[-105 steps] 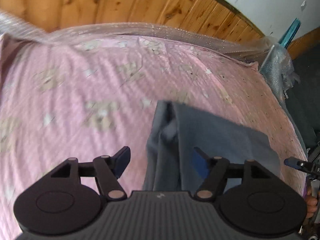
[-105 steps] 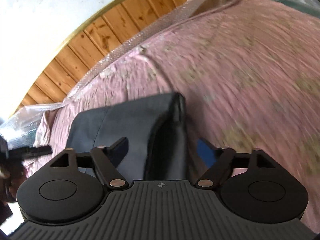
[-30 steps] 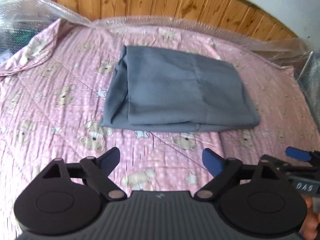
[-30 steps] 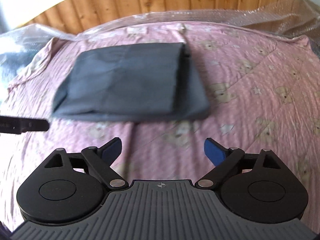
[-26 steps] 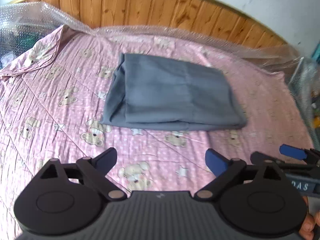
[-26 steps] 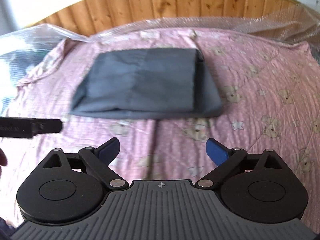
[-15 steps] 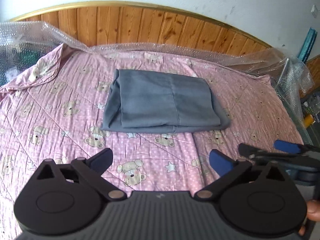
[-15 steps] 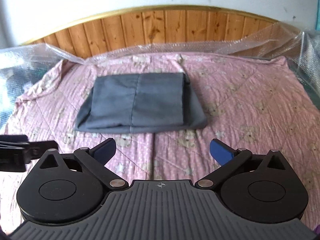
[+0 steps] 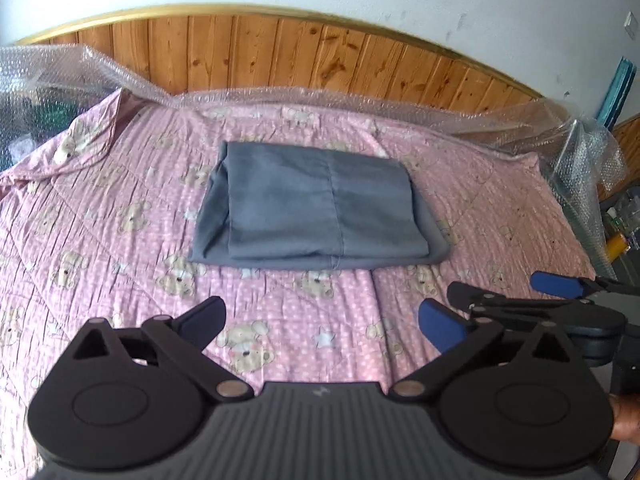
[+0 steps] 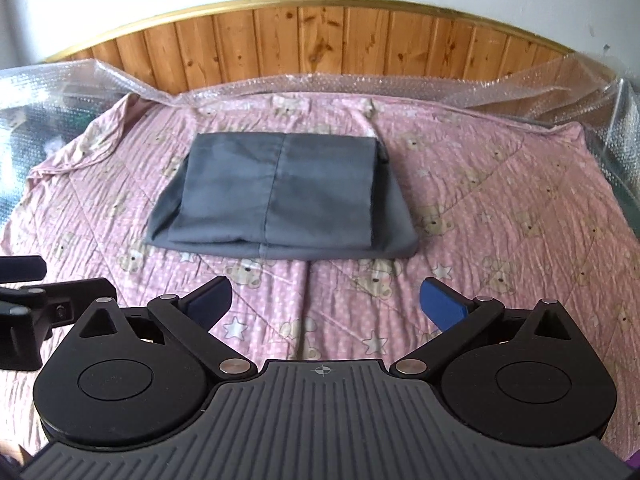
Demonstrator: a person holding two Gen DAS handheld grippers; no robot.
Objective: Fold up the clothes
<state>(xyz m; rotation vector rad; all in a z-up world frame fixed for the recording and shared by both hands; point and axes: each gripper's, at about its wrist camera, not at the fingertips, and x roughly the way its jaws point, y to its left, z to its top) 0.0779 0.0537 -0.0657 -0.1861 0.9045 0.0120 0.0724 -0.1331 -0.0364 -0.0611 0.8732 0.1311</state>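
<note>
A grey garment (image 9: 316,212) (image 10: 280,200) lies folded into a flat rectangle in the middle of a bed with a pink teddy-bear quilt (image 9: 120,216) (image 10: 500,208). My left gripper (image 9: 322,322) hangs open above the quilt, well short of the garment's near edge, with nothing between its blue pads. My right gripper (image 10: 326,300) is open too, just as far back and empty. Each view catches the other gripper at its side: the right gripper (image 9: 556,292) and the left gripper (image 10: 24,276).
A wooden headboard (image 9: 280,64) (image 10: 320,48) stands behind the bed under a white wall. Bubble wrap (image 9: 60,76) (image 10: 560,88) lines the far edge and both sides of the mattress. Cluttered items (image 9: 618,232) sit beyond the bed's right side.
Both grippers let go of the folded garment, opened wide and pulled back and up from it. The garment now lies farther off, whole in view.
</note>
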